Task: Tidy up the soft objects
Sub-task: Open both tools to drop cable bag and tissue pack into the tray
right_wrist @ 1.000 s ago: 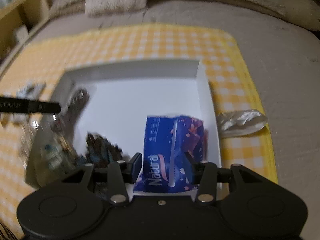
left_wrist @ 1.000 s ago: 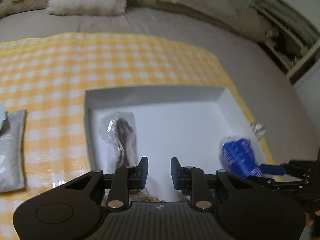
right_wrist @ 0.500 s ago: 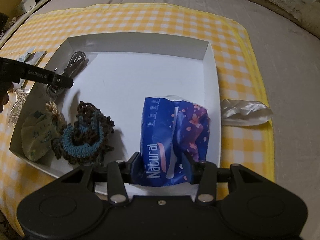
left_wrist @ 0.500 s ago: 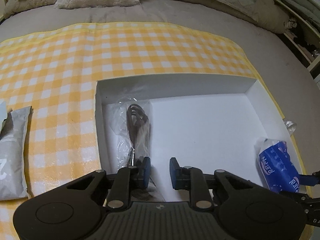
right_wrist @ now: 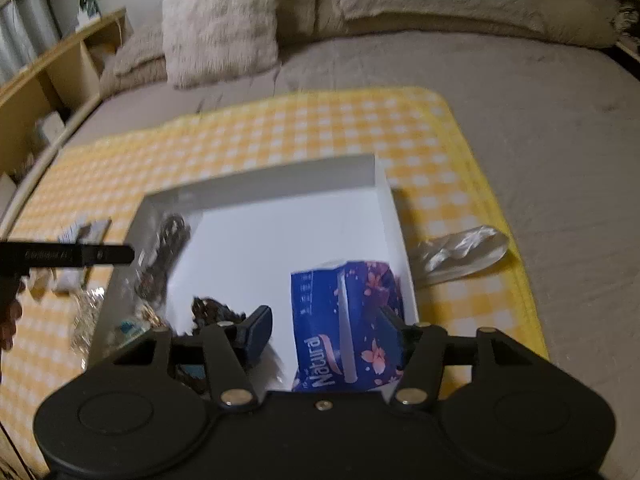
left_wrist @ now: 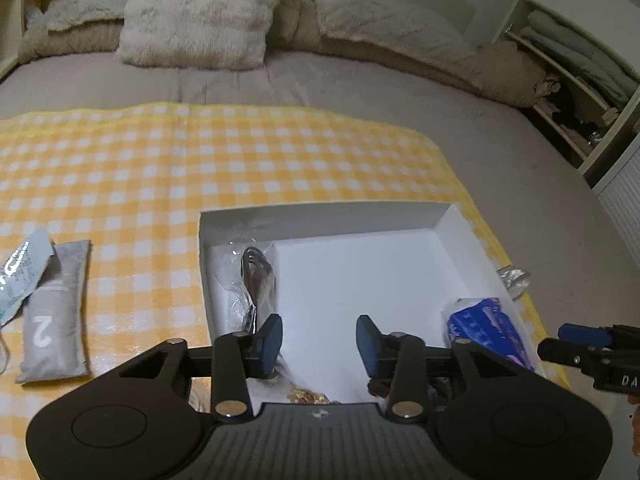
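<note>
A white box [left_wrist: 320, 216] lies on a yellow checked cloth [left_wrist: 160, 168]. My left gripper [left_wrist: 320, 342] hovers over its near left part, jaws opening, nothing between them. Beside it lies a clear bag with a brown cord [left_wrist: 252, 280]. A blue "Natural" tissue pack [right_wrist: 344, 320] rests in the box's right side between the fingers of my right gripper [right_wrist: 326, 330]. Those jaws are opening and the left pad stands clear of the pack. A dark crochet piece [right_wrist: 212, 312] lies left of the pack, partly hidden by the finger.
A grey packet marked 2 [left_wrist: 52, 320] and a pale mask packet [left_wrist: 20, 276] lie on the cloth left of the box. A crumpled silver wrapper [right_wrist: 460, 254] sits right of it. Furry pillows [left_wrist: 200, 12] line the bed's far side, and shelves [left_wrist: 580, 80] stand at the right.
Both grippers' jaws have widened. The right one has let go of the tissue pack, which now lies in the box. Both views have pulled up and back, showing more of the bed.
</note>
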